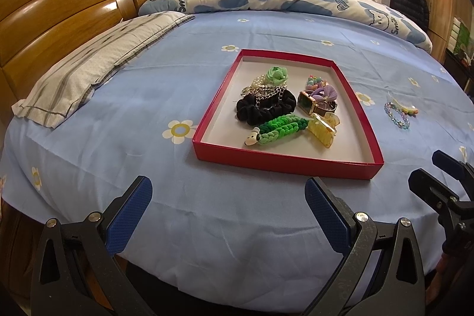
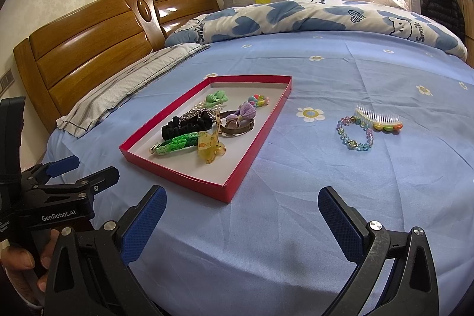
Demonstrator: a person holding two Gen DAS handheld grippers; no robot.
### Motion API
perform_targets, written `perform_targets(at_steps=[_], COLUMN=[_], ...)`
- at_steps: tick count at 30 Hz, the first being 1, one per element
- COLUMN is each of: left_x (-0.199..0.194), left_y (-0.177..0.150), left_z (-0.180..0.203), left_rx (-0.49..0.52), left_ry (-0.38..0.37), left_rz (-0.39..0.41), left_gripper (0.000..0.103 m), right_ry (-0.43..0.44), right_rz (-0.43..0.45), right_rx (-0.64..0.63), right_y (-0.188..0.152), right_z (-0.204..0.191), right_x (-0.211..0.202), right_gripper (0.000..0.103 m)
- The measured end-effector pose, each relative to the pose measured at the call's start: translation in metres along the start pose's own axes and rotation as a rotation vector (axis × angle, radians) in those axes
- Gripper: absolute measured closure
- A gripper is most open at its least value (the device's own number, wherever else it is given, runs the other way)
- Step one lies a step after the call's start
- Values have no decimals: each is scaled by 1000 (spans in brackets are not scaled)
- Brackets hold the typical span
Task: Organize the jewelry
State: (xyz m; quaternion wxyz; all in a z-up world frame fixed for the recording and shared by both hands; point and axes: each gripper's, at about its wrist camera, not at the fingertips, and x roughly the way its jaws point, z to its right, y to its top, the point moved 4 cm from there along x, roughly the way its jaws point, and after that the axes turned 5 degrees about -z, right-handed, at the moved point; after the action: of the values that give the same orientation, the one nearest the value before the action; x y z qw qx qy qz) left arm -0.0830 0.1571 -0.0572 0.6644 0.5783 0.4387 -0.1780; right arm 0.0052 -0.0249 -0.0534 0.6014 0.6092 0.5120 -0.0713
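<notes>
the bed (image 1: 148,96) fills the room in front of me, spread with a pale blue sheet (image 2: 326,197) dotted with white flowers, a wooden headboard (image 1: 59,19) at its left end and a striped pillow (image 1: 97,61) lying against it. a rolled duvet (image 2: 296,17) with blue hearts runs along the far side. near the middle of the sheet sits a shallow red tray (image 1: 281,163) with a pale inside, and most of the jewelry is heaped in it: a black scrunchie (image 1: 266,108) with a silver chain draped over it, a green braided band (image 1: 281,126) with a small white charm at its end, a yellow claw clip (image 1: 323,128) touching that band, a gold-cased watch (image 1: 308,102), a purple hair tie (image 2: 247,111) and a green bow (image 2: 217,98) toward the far end beside a string of pearls. off to the right of the tray, on the bare sheet, a beaded bracelet (image 2: 354,132) lies touching a small clear-toothed comb (image 2: 379,117). both tools hover low over the near edge of the bed, well short of the tray. the left tool (image 1: 228,215) has its blue pads spread wide with nothing between them, and the right tool (image 2: 241,224) is likewise spread wide and holds nothing.
</notes>
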Motion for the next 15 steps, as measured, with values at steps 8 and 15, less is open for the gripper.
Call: perform_targets(at_steps=[8,15], left_x=[2,5], left_y=[0,1], left_z=[1,4], left_rx=[2,5], left_ry=[-3,-6], left_rz=[-2,-9], left_gripper=[0,0], right_ry=[-1,0], right_rz=[-1,0], right_rx=[1,1], right_y=[0,1], right_z=[0,0], right_x=[0,0], right_gripper=[0,0])
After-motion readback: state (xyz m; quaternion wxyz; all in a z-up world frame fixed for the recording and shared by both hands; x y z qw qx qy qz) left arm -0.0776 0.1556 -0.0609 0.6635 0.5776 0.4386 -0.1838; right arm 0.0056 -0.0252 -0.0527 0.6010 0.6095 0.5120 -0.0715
